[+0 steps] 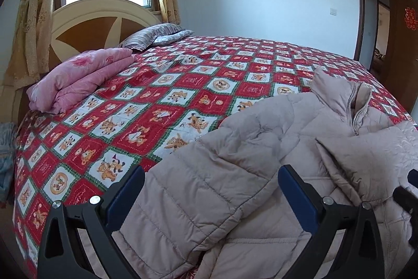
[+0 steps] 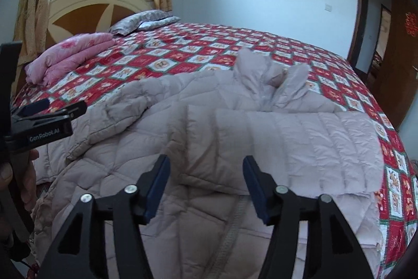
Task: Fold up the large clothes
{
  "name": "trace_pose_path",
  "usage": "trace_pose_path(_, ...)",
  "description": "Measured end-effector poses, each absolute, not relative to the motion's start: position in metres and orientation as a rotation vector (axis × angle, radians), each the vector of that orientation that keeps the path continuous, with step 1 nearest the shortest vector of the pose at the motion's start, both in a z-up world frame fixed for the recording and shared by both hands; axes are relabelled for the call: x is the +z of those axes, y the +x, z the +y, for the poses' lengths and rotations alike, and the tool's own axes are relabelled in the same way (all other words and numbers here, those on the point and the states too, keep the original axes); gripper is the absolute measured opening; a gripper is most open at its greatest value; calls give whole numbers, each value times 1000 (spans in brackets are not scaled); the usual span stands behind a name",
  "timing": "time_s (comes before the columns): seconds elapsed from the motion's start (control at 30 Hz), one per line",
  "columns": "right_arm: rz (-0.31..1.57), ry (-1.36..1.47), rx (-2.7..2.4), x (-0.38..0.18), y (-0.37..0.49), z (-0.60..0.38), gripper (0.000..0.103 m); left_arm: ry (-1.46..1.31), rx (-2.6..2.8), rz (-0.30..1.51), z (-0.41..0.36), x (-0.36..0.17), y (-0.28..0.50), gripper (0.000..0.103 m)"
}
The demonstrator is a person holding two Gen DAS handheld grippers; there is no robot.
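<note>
Two grippers, left (image 1: 210, 192) and right (image 2: 206, 187), hang over the coat (image 2: 209, 127), jaws spread. Coat's collar points away; left gripper is nearer its sleeve.

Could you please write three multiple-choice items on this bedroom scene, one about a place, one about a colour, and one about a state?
1. Where does the folded pink quilt lie?
A. by the headboard of the bed
B. on the floor by the door
C. on top of the jacket

2. What colour is the puffer jacket?
A. navy blue
B. pale beige
C. bright green

3. How does the right gripper stand?
A. shut on the jacket's collar
B. shut on the pillow
C. open, with nothing between its fingers

Answers:
1. A, since the quilt sits at the head end of the patterned bedspread, beside the striped pillow.
2. B, as both views show quilted pale beige fabric.
3. C, because the blue-padded fingers stand apart above the jacket; the left gripper is open too.
</note>
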State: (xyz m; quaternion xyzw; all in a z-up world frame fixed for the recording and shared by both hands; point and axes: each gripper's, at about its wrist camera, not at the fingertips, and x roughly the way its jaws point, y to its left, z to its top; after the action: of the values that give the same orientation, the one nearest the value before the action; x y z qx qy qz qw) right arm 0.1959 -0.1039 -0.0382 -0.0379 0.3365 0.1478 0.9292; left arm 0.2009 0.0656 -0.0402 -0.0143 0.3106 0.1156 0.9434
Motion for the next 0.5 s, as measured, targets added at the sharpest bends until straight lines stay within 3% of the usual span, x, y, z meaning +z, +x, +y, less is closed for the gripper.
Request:
trace_pose_path(0.03, 690, -54, 262, -34, 200, -119, 45, -21, 219, 625, 57, -36, 202, 102)
trace_pose_path(0.27, 700, 126, -157, -49, 260, -245, 44, 12, 120, 610, -14, -30, 227, 102)
trace_pose_path(0.5, 852, 143, -112, -97, 292, -264, 44, 215, 246, 687, -51, -90, 265, 102)
